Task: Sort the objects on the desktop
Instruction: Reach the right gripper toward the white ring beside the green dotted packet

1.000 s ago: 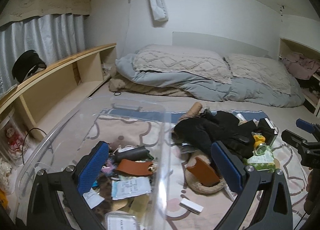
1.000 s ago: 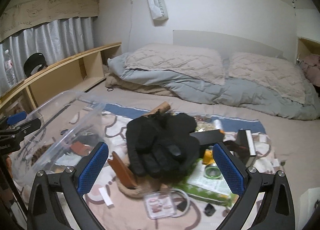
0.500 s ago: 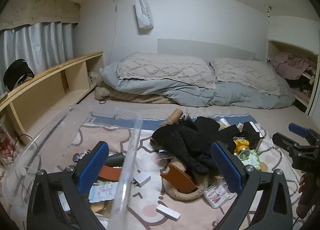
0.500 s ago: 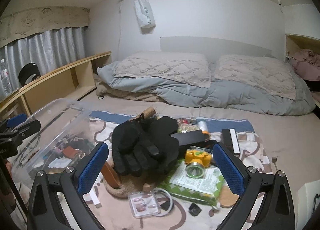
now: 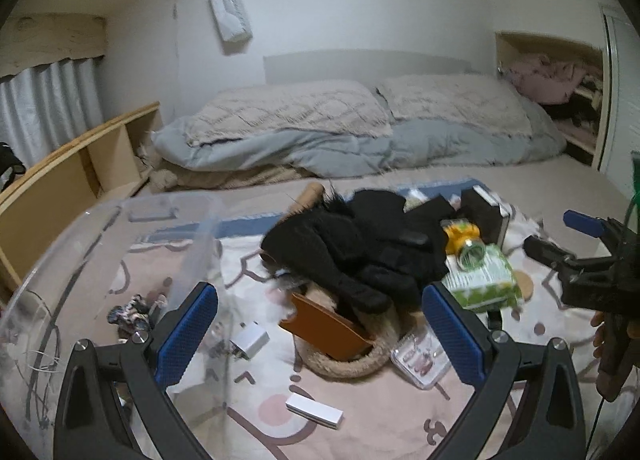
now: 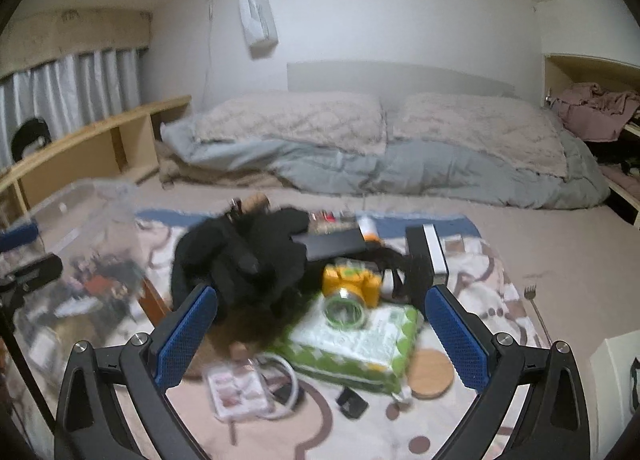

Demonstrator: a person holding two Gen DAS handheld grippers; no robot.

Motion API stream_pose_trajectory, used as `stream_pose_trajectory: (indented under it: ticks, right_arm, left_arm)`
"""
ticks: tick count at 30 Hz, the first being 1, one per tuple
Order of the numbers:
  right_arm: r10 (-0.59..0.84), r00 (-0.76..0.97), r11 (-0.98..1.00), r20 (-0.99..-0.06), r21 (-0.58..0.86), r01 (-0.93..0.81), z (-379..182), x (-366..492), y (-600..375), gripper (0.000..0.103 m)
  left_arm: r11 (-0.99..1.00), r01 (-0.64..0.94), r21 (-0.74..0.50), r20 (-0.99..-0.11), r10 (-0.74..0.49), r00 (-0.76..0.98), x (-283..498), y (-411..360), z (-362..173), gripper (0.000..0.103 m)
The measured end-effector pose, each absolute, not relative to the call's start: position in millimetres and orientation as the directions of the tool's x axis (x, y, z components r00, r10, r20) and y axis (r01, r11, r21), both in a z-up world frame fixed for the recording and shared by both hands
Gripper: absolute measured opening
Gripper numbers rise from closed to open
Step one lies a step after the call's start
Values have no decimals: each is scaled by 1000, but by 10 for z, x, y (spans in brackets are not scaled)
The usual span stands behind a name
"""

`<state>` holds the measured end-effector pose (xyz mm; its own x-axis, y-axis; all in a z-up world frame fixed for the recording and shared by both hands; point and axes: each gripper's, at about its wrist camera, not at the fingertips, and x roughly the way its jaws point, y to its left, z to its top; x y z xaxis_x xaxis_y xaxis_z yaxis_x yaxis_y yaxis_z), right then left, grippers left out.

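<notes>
Left claw (image 5: 320, 324): I hold it low and level over the patterned blanket (image 5: 380, 420), jaws spread wide, nothing between the blue pads (image 5: 186, 332).
Right claw (image 6: 322, 330): same pose, tipped slightly down, jaws wide and empty; in the left view it shows at the blanket's right edge, with my fingers (image 5: 600, 340) partly visible on its handle.
Clear bin (image 5: 80, 260): blanket's left edge, small items inside, blurred.
Black gloves (image 5: 360, 248): mid-blanket heap, lying over a woven ring (image 5: 352, 364) that holds a brown card case (image 5: 324, 328).
Yellow headlamp (image 6: 350, 286): atop the green tissue pack (image 6: 360, 344), right of the gloves.
White charger (image 5: 252, 340), white slip (image 5: 314, 412), clear pill box (image 5: 420, 356): near edge.
</notes>
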<state>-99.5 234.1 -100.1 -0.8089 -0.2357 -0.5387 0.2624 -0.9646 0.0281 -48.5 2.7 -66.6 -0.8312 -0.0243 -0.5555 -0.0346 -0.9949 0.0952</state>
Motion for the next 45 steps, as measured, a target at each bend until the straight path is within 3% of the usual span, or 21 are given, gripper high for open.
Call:
stream_pose_trajectory:
  ticks: [15,30,37,45]
  right_arm:
    - [-82,-621,-933,-780,-159,323,-2018,-1427,1907,103]
    - [33,-635,-924,-772,-267,276,-2312,-1479,1650,103]
    - [-72,-549,-906,-833,-175,385,-2391,-1378,1480,103]
    - [-174,-549,-841,-817,-166,514,-2306,-950,1108,103]
  left_arm:
    - [-980,-127,156,-608,6,-794,-616,180,-986,103]
    - [-977,-159,140,-626,37,-779,-632,96,-1149,103]
    - [-980,-148,136,-622,31,-783,-603,42,-1154,103]
    - [-982,-153,114,-605,54,-795,-529,6,-1101,103]
